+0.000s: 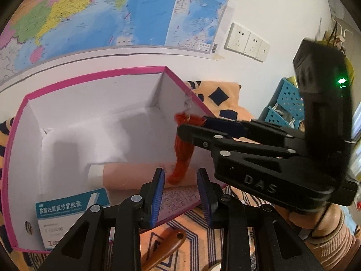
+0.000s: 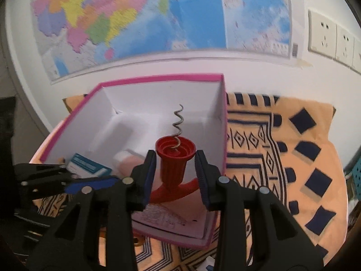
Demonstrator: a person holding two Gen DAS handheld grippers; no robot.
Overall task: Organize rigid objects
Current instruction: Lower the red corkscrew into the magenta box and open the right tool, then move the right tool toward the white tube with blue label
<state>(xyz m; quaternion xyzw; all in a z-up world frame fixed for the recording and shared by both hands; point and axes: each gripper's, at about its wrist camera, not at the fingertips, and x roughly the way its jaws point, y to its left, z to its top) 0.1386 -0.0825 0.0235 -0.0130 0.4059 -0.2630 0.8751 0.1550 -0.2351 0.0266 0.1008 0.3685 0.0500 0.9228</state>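
A pink-edged white box [image 1: 94, 122] stands open on the patterned cloth; it also shows in the right wrist view [image 2: 158, 94]. My right gripper [image 2: 175, 180] is over the box, its jaws around a red corkscrew [image 2: 174, 158] with the metal spiral pointing away. In the left wrist view the right gripper [image 1: 191, 128] holds the red corkscrew [image 1: 183, 155] above the box's right side. My left gripper [image 1: 181, 196] is open and empty at the box's near edge. Inside lie a teal-and-white medicine box [image 1: 67, 212], a peach tube [image 1: 135, 174] and a printed leaflet [image 1: 178, 198].
An orange cloth with dark patterns [image 2: 282, 158] covers the table. A brown wooden handle [image 1: 167, 246] lies just in front of the box. A blue perforated basket [image 1: 284, 101] stands at the right. A map [image 1: 112, 11] and wall sockets [image 1: 248, 43] are behind.
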